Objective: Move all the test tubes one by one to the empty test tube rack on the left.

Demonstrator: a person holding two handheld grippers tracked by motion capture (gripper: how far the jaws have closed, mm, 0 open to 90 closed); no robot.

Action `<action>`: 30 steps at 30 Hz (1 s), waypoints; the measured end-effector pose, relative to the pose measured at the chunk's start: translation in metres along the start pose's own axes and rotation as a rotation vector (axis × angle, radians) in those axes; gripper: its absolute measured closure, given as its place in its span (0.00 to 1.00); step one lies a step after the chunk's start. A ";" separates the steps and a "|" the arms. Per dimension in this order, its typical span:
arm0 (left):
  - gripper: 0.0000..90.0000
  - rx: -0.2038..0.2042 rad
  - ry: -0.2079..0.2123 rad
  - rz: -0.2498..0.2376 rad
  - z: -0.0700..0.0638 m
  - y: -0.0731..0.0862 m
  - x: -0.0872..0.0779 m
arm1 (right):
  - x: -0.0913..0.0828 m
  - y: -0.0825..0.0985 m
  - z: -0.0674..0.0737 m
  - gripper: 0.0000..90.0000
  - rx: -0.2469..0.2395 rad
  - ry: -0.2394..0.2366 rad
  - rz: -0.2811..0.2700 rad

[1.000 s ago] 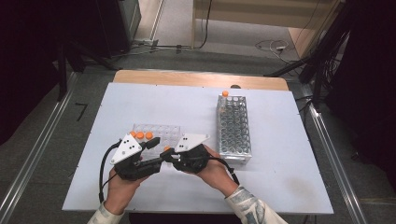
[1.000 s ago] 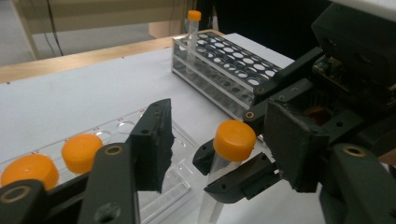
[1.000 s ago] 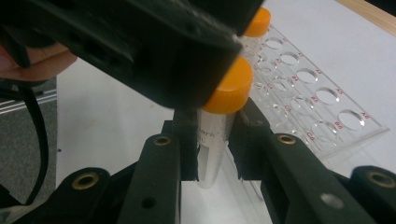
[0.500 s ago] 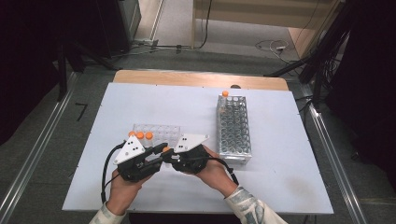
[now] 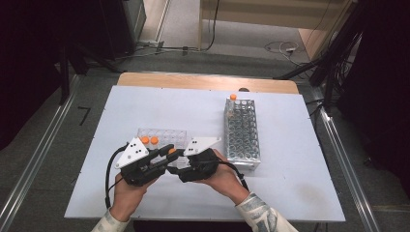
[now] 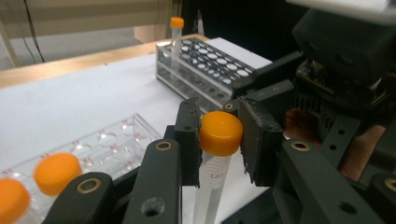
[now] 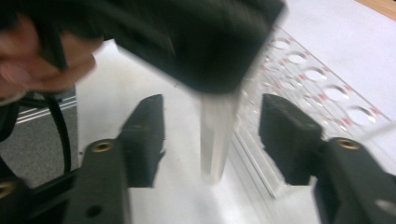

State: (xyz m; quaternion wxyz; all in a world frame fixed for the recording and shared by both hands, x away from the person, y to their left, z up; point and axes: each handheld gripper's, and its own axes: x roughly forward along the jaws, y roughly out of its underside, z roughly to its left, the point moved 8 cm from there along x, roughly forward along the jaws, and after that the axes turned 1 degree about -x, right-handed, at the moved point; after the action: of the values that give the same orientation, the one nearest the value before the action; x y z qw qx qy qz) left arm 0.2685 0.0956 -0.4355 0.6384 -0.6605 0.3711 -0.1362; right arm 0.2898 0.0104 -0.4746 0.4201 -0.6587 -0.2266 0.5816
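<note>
Tube [image 6: 215, 158], clear with an orange cap [image 6: 220, 133]: held upright at its top end by the left gripper [image 6: 218, 140], both pads clamped against the cap and neck. Seen from above, the tube sits between the two hands, near the front of the white table [image 5: 290, 193], just in front of the clear plastic tray [image 5: 162, 137].

Right gripper [image 7: 212, 135]: jaws have just been opening; they stand apart on either side of the tube's lower body [image 7: 215, 140], neither pad touching it, so it is released. Left gripper's black body crosses over the top of the right gripper view.

Clear plastic tray carries two more orange-capped tubes [image 5: 149, 140] at its left end. Metal rack [image 5: 241, 128] stands to the right of the hands, well apart from the held tube, with one orange-capped tube [image 5: 232, 98] upright at its far corner
</note>
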 end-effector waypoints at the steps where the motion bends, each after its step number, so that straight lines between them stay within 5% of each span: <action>1: 0.78 0.000 -0.008 -0.009 0.001 -0.003 -0.001 | -0.002 0.000 -0.001 0.37 0.006 0.000 -0.006; 13: 0.78 -0.028 -0.092 -0.079 0.031 -0.034 -0.008 | -0.041 0.005 -0.026 0.30 0.057 0.093 -0.048; 22: 0.78 -0.032 -0.143 -0.075 0.053 -0.033 -0.006 | -0.060 0.012 -0.043 0.30 0.093 0.146 -0.064; 30: 0.78 -0.002 -0.159 -0.055 0.055 -0.023 0.003 | -0.069 0.014 -0.049 0.30 0.107 0.163 -0.077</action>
State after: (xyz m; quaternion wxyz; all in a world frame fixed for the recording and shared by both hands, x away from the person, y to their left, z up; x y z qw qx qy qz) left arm 0.3139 0.1319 -0.4228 0.6611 -0.6799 0.3009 -0.1005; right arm 0.3188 -0.0657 -0.4475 0.4939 -0.6712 -0.1853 0.5209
